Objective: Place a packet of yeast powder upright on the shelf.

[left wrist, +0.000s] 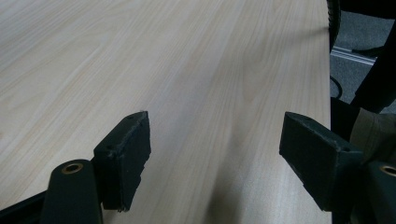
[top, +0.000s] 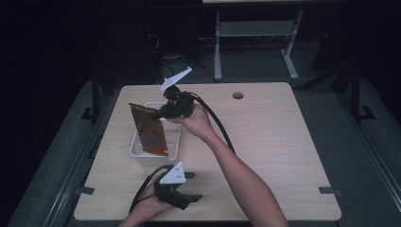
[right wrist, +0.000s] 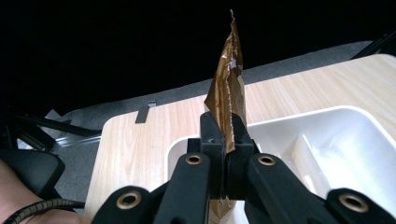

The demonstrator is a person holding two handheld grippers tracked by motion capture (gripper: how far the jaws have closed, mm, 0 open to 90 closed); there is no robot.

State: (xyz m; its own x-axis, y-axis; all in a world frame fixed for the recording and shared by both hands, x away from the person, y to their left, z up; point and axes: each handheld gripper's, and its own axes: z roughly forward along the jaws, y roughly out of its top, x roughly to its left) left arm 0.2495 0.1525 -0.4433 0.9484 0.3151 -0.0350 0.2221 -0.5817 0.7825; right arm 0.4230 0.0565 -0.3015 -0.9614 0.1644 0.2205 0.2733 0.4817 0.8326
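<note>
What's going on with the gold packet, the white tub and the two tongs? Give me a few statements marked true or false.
1. The right tongs are clamped on the gold packet. True.
2. The packet lies flat on the bare table. False: it hangs upright over the white tub.
3. The left tongs stand open with nothing between them. True.
4. The left tongs hold the tub's rim. False: they sit apart from it, near the table's front edge.
</note>
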